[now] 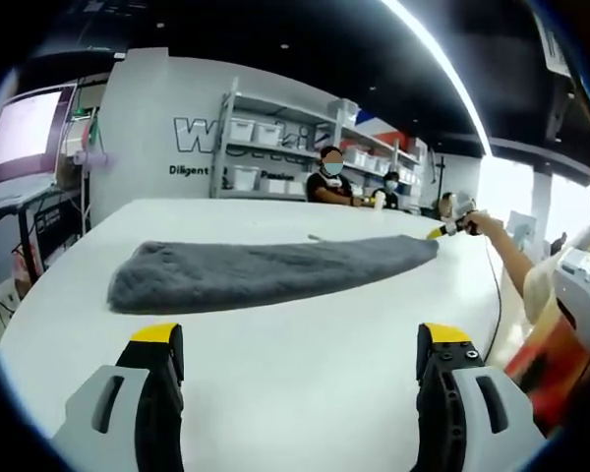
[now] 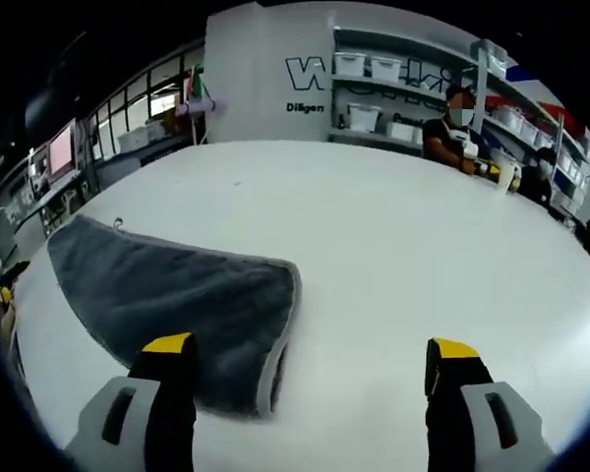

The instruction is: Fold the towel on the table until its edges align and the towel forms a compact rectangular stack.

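Towel hanging loop, right gripper view

I'm looking across a broad white surface, smooth and glossy, curving away toward the shelving. Lying flat on it is a grey towel, stretched long in the left gripper view, its fluffy end nearest me at the left. From the right gripper view the same surface spreads bare on the right, and the towel sits at the left with a paler trimmed edge, one rounded corner close by.
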Tool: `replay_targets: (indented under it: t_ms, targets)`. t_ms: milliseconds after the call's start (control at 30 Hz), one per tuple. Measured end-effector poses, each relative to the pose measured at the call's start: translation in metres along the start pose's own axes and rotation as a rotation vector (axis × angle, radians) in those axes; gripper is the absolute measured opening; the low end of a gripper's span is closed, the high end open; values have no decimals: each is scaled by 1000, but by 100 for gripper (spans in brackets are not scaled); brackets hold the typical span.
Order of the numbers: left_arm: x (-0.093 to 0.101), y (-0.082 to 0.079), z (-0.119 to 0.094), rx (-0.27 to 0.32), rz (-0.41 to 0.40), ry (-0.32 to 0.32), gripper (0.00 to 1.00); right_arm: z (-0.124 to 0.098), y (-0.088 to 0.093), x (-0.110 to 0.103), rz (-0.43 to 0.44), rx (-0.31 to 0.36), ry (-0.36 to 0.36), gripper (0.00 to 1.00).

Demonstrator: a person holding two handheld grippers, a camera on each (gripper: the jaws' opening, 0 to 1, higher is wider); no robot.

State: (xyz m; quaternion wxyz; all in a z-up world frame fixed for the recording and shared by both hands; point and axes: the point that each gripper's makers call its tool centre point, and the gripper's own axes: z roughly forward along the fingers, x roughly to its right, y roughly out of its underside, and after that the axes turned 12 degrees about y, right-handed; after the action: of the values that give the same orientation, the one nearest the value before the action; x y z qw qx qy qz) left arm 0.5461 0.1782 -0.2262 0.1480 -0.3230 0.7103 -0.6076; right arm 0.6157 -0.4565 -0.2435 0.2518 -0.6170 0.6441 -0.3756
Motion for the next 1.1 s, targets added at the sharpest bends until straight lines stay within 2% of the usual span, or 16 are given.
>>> replay_targets:
  t_ms: [267, 467, 667, 800, 1100]
  targets:
    - [-1, 2, -5, -1, 0, 10, 97, -12, 15, -24, 27, 16, -23, 99]
    - [1, 3, -7, 4, 6, 28, 97, -24, 16, -51, 103, 53, -90, 99]
    - [0, 2, -8, 25, 1, 50, 97, -28, 15, -48, 138, 55, -73, 100]
    - [-2, 1, -10, 27, 8, 47, 97, -34, 6, -54, 198, 86, -101, 99]
    - [-3, 2, -12, 28, 11, 48, 97, -29, 7, -55, 246, 92, -89, 76]
